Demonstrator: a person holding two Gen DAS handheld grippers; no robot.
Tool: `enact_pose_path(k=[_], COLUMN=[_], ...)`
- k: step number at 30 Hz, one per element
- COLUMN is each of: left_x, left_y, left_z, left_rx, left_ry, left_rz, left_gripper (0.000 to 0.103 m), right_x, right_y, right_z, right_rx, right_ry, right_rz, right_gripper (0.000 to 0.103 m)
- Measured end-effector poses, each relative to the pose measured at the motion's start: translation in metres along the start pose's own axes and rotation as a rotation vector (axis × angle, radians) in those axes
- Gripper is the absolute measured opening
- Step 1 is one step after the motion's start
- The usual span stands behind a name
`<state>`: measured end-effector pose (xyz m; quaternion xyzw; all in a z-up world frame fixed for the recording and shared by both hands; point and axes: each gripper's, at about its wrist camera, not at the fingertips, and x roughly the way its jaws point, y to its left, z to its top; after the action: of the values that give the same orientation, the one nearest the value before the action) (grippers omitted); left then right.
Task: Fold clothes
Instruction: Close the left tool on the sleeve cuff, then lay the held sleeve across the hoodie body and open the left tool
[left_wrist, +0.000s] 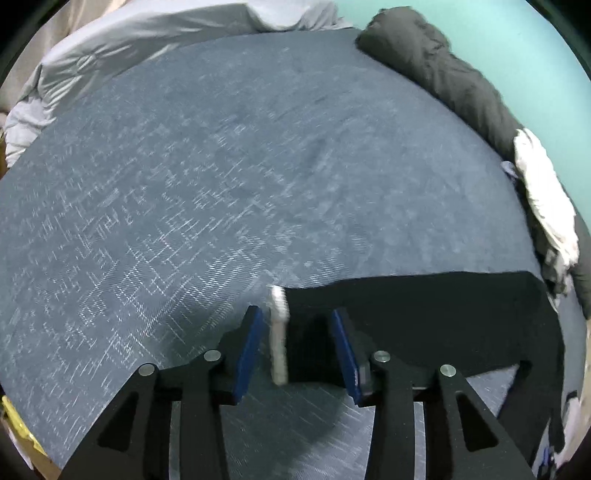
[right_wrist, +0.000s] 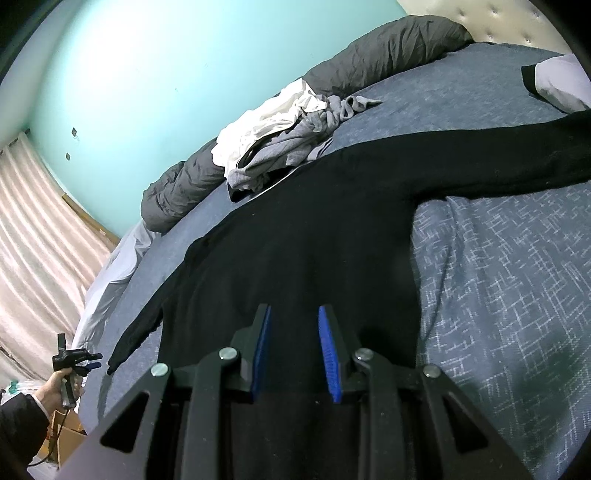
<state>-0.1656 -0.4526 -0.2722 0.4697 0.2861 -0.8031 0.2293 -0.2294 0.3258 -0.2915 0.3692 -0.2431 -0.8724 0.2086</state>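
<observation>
A black long-sleeved top (right_wrist: 303, 229) lies spread flat on the blue patterned bedspread (right_wrist: 509, 280), one sleeve stretched to the right (right_wrist: 517, 155), the other to the lower left. My right gripper (right_wrist: 295, 328) is open, hovering over the top's body with nothing between its blue pads. In the left wrist view my left gripper (left_wrist: 297, 328) is open around the black sleeve's end (left_wrist: 424, 317), which has a white cuff band (left_wrist: 277, 332) between the pads. The left gripper also shows in the right wrist view (right_wrist: 88, 360), held in a hand at the bed's edge.
A pile of white and grey clothes (right_wrist: 280, 144) lies at the bed's far side against a rolled dark grey duvet (right_wrist: 376, 62). A light grey sheet (left_wrist: 110, 55) is bunched at the bed's end. Teal wall (right_wrist: 166, 74), curtain (right_wrist: 40, 236) and cardboard boxes (right_wrist: 70, 435) surround the bed.
</observation>
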Motion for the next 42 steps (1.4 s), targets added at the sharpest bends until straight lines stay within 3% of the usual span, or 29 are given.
enact_pose_path(k=[5, 6, 7, 8, 12, 17, 20, 21, 25, 33, 38, 42], left_x=[0.016, 0.017, 0.017, 0.018, 0.013, -0.007, -0.005, -0.004, 0.004, -0.022, -0.034, -0.036], left_y=[0.006, 0.005, 0.004, 0.003, 0.001, 0.004, 0.005, 0.007, 0.023, -0.002, -0.059, -0.106], left_z=[0.002, 0.002, 0.002, 0.002, 0.004, 0.020, 0.030, 0.033, 0.036, 0.009, -0.018, -0.057], left_rx=[-0.009, 0.000, 0.010, 0.019, 0.044, 0.041, 0.023, 0.016, -0.054, 0.064, 0.137, 0.227], left_ry=[-0.008, -0.012, -0.015, -0.018, -0.039, -0.128, -0.130, -0.129, -0.119, -0.094, -0.070, -0.014], left_rz=[-0.031, -0.029, -0.027, -0.025, -0.010, 0.052, 0.055, 0.074, 0.122, 0.008, -0.126, -0.229], left_gripper=[0.041, 0.036, 0.018, 0.010, 0.008, 0.005, 0.005, 0.000, 0.000, 0.000, 0.001, 0.005], right_x=[0.003, 0.004, 0.005, 0.006, 0.011, 0.011, 0.010, 0.010, 0.010, 0.010, -0.002, -0.015], right_y=[0.000, 0.000, 0.001, 0.001, 0.004, 0.000, -0.002, -0.001, 0.000, -0.003, -0.014, -0.022], right_z=[-0.001, -0.001, -0.001, -0.002, -0.004, -0.006, -0.006, -0.007, -0.006, -0.004, -0.002, 0.001], right_rx=[-0.008, -0.011, -0.014, -0.018, -0.031, -0.015, -0.006, -0.009, -0.019, -0.005, 0.055, 0.100], right_ry=[0.009, 0.013, 0.017, 0.019, 0.036, 0.038, 0.037, 0.038, 0.042, 0.048, 0.054, 0.068], right_rz=[-0.012, -0.014, -0.015, -0.017, -0.024, -0.031, -0.030, -0.032, -0.036, -0.051, -0.089, -0.113], right_gripper=[0.026, 0.026, 0.026, 0.026, 0.026, 0.026, 0.026, 0.026, 0.026, 0.026, 0.027, 0.039])
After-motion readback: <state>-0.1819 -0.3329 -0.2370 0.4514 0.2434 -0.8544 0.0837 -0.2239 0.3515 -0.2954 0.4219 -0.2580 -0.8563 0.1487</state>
